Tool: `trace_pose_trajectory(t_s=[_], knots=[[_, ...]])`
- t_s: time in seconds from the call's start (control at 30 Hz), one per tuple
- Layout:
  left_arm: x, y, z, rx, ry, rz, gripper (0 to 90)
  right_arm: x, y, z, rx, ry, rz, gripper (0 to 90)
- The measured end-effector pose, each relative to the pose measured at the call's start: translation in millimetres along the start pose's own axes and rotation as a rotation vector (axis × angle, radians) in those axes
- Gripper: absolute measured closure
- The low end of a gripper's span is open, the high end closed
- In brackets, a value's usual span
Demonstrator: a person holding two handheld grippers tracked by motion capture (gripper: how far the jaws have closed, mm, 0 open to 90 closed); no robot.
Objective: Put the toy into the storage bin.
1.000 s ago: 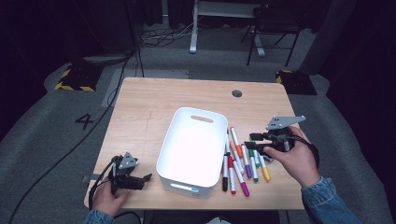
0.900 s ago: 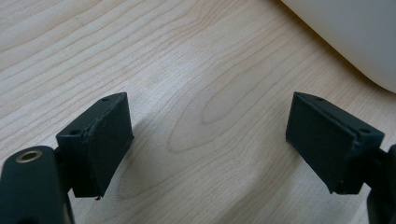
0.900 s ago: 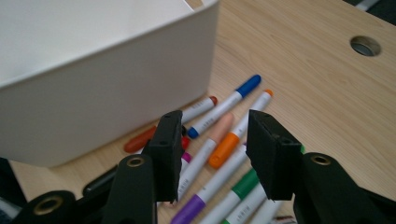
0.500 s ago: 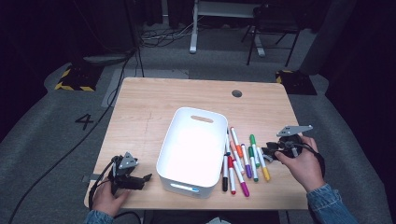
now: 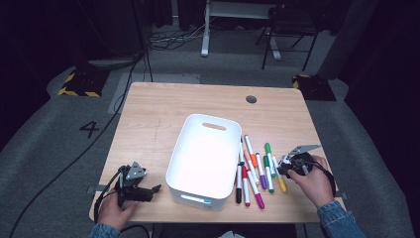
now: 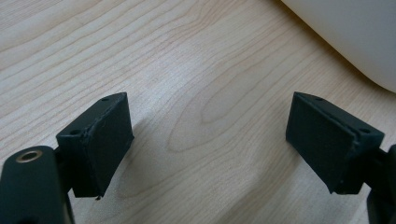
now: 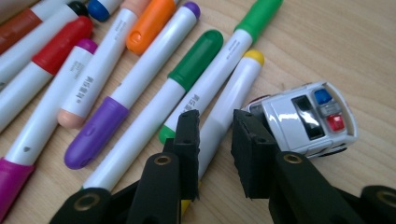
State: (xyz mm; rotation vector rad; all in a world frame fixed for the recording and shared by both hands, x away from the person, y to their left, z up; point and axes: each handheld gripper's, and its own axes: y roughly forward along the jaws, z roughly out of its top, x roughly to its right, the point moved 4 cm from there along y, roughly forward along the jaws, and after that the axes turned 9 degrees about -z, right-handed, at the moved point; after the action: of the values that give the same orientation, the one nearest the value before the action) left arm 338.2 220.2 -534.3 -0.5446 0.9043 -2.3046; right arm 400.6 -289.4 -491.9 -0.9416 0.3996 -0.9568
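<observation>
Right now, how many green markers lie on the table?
2. One green marker lies beside the purple one; the other lies between it and the yellow marker. None seems hidden.

High view: light falls from overhead onto the desk (image 5: 163, 114) w/ the room around it nearly black, and the white bin (image 5: 205, 151) glares so hard its inside washes out; pic is soft and grainy. Left gripper view is evenly bright, wood grain sharp, soft shadows under the left tool (image 6: 210, 140), bin wall at 1 o'clock slightly blurred. Right gripper view: bright, markers (image 7: 140, 84) and toy car (image 7: 306, 119) sharp, small glints on caps, right tool (image 7: 215, 154) at 6 o'clock blurred.
</observation>
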Motion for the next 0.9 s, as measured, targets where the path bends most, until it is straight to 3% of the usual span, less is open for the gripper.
trace_pose_trajectory(t_s=[0.13,0.47,0.63,0.9], knots=[[0.0,0.0,0.0,-0.001,0.0,0.0,14.9,-0.8,7.2,-3.4,-0.01,0.03,0.009,72.3],[-0.3,-0.5,0.0,-0.003,0.005,0.004,14.9,-0.6,13.6,-8.4,-0.059,0.025,-0.035,73.5],[-0.4,-0.5,0.0,-0.003,0.005,0.004,15.0,-2.2,13.9,-8.1,-0.057,0.02,-0.057,74.5],[-0.3,-0.5,0.0,-0.003,0.005,0.004,15.0,-1.8,11.7,-8.6,-0.067,0.073,-0.07,76.8]])
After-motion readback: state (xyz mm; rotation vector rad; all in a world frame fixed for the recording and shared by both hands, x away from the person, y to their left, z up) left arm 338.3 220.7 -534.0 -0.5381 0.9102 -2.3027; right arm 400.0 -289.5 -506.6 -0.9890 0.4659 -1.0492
